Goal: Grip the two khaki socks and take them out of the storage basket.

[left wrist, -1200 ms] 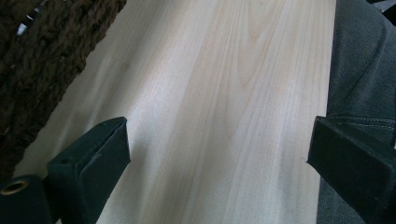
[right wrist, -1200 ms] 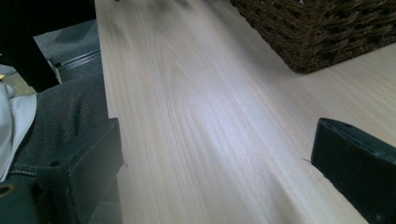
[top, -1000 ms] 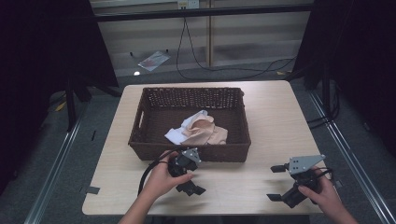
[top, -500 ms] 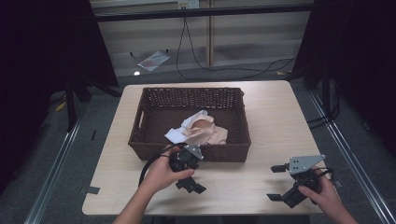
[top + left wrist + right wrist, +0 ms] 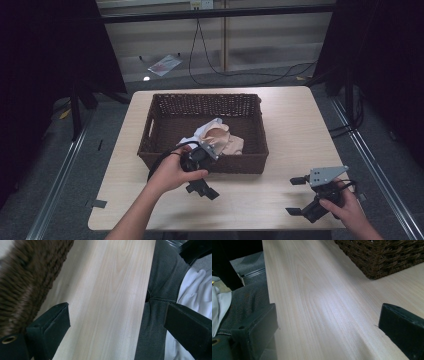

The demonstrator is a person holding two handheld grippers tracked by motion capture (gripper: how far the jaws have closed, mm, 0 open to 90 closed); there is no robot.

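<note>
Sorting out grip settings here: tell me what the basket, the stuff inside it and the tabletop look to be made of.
Basket: dark brown woven wicker or rattan, matte, with rough strands visible in its wall.
Clothes inside: soft fabric, white and peach, crumpled into folds.
Table: pale wood or wood-look laminate, smooth with a slight sheen; long grain lines show, but which it is can't be told.

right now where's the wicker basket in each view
High view: the wicker basket sits mid-table, cloth inside, just beyond the left gripper.
Left gripper view: its brown weave runs down the upper left, blurred, beside the jaw on that side.
Right gripper view: one corner shows at upper right.
Shared landmark: the pale wooden table, against which the basket's base meets in all three.
</note>
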